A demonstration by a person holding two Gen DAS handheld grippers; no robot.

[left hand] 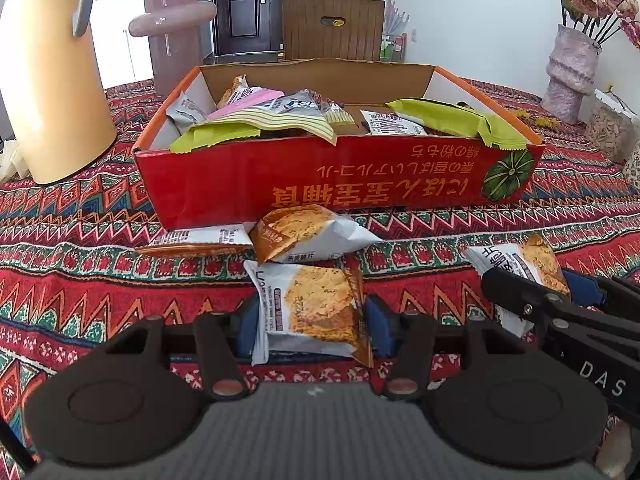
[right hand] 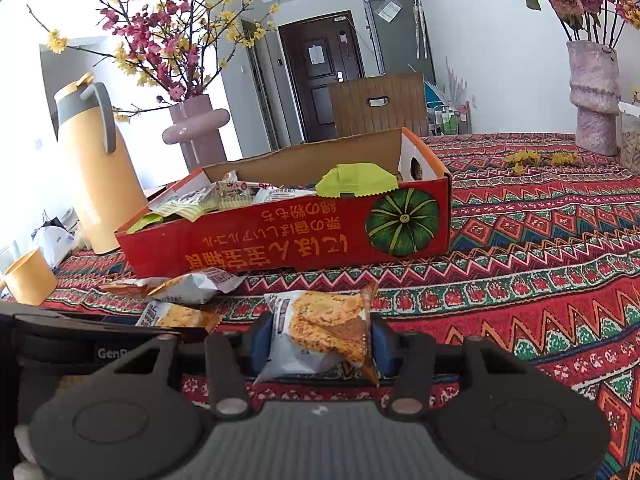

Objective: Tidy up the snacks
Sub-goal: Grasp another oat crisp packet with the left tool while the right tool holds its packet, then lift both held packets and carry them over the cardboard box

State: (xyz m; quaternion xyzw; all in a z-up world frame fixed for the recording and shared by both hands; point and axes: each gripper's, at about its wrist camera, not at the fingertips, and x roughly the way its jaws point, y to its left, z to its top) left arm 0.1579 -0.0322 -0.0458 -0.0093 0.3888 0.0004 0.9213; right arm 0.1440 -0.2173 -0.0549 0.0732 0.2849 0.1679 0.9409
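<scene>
Two loose packets point(left hand: 312, 236) clear from left wrist; yellow cup point(right hand: 30, 278) right-wrist only.

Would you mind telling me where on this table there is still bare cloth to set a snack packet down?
Bare tablecloth lies to the right of the red box, reaching toward the textured vase. It is crowded at the box's front, where loose packets lie, and at its left by the yellow thermos. The box itself is nearly full.
</scene>
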